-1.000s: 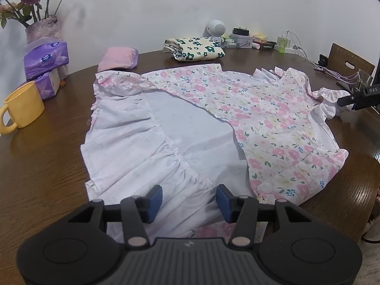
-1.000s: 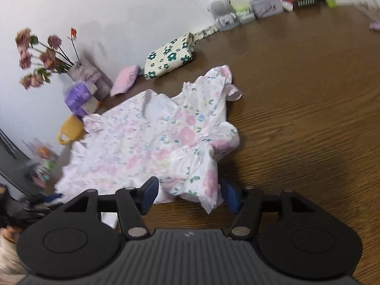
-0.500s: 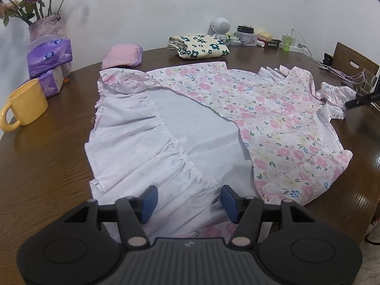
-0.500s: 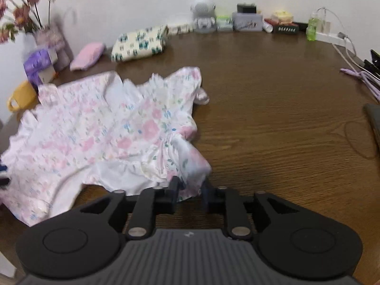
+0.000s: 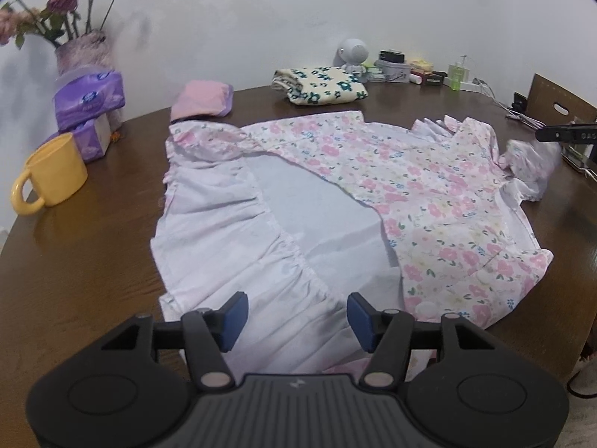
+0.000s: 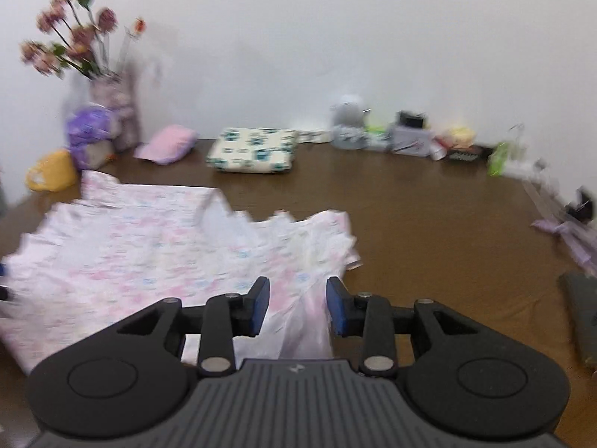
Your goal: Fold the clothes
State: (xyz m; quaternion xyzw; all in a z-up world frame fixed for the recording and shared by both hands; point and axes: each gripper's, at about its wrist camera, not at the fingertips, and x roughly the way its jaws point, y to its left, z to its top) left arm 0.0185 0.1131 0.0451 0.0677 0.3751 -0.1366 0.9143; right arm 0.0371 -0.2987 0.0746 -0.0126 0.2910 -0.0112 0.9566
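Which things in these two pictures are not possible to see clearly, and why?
- Right wrist view: motion blur smears the floral dress print; whether the right gripper touches the fabric between its parted jaws is unclear.
- Left wrist view: the left gripper body hides the dress hem.
- Back clutter: too small.

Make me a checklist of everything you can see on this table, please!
Surface: brown wooden table, mostly covered by the dress.
Job's things: floral dress spread flat, one part turned over to show white lining; folded cloth and pink bundle behind it.
Clutter: yellow mug, purple tissue packs, vase of flowers, small items by the wall.
Grippers: left gripper, jaws open over the hem; right gripper, jaws open with dress fabric between them.
Cables: cables at the far right.
Surroundings: white wall.
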